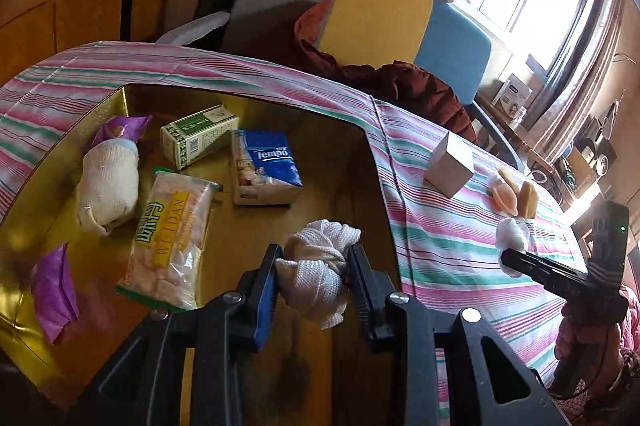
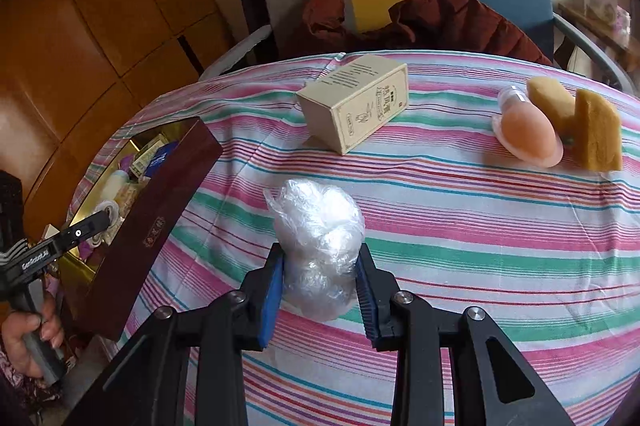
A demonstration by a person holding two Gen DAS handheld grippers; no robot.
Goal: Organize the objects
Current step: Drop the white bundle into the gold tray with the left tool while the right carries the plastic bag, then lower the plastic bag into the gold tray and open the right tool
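Far left, inside the gold-lined box [image 1: 100,113], a purple wrapper [image 1: 54,296] lies by the wall, then a rolled cream sock [image 1: 106,185], a Weidan snack packet [image 1: 170,238], a green-and-white carton [image 1: 198,135] and a blue Tempo tissue pack [image 1: 266,167] — all resting on the box floor. Over that floor, the left gripper [image 1: 314,266] has its jaws pressed in on a knotted white cloth [image 1: 316,266], both pads touching it, the bundle held just above the bottom as far as this view lets me tell. The box's dark maroon side [image 2: 148,226] stands beside the striped tablecloth [image 2: 460,226]. On to the cloth now — the right gripper [image 2: 320,276] is closed around a crumpled clear plastic ball [image 2: 320,238], which sits on the stripes between the blue pads. Beyond it, a cream box [image 2: 356,105] lies on its side. Further right, a pink egg-shaped piece [image 2: 528,131] touches two yellow sponges [image 2: 580,123] near the table's far edge.
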